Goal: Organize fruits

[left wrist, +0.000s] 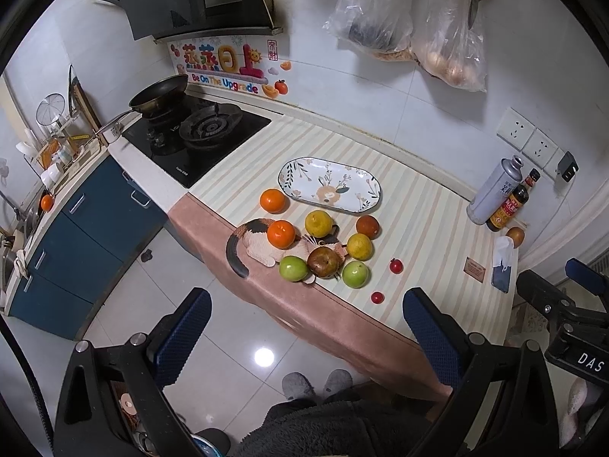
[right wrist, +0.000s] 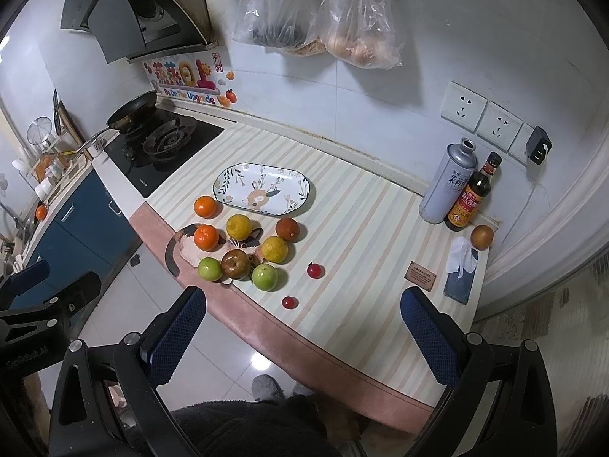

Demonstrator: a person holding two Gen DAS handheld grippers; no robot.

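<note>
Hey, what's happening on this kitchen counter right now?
A person stands at the counter with a gripper in each hand, about to sort fruit. The left gripper and right gripper are both open, empty and held back above the counter's near edge. The patterned oval plate has nothing on it. Oranges, yellow citrus, green apples and a brown pear sit clustered in front of it, partly on a cat-shaped mat, with two small red fruits nearer the right. Nothing is grasped yet.
</note>
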